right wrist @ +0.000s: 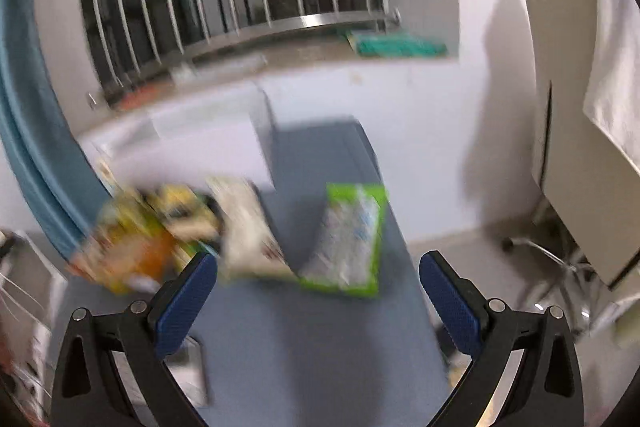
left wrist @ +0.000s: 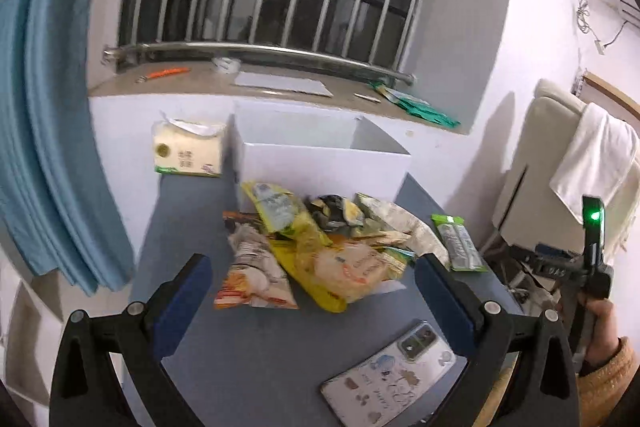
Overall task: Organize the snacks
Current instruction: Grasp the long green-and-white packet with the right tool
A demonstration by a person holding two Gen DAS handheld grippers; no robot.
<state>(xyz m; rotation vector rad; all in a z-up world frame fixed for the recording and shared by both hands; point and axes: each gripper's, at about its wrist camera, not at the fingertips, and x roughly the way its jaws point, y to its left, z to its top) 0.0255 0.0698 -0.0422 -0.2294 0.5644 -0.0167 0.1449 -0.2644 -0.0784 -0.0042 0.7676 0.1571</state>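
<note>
Snacks: pile of snack packets [left wrist: 308,247] loose on blue table [left wrist: 248,367], just in front of white box [left wrist: 320,163]; green packet [right wrist: 348,239] lies apart, to the pile's right.
L gripper [left wrist: 312,291]: jaws spread wide, nothing held, hovering near pile.
R gripper [right wrist: 318,291]: jaws spread, empty, above green packet; view blurred.
Risk: crinkly bags overlap, so a pinch may drag neighbours or slip.
Risk 2: phone [left wrist: 392,379] w/ patterned case near table edge; could get knocked off.

Right wrist view smeared by motion: snack pile [right wrist: 160,227] reduced to colour patches, labels unreadable. Phone [left wrist: 390,379] partly hidden behind left gripper [left wrist: 316,287] finger. White box [left wrist: 320,155] interior not visible.
</note>
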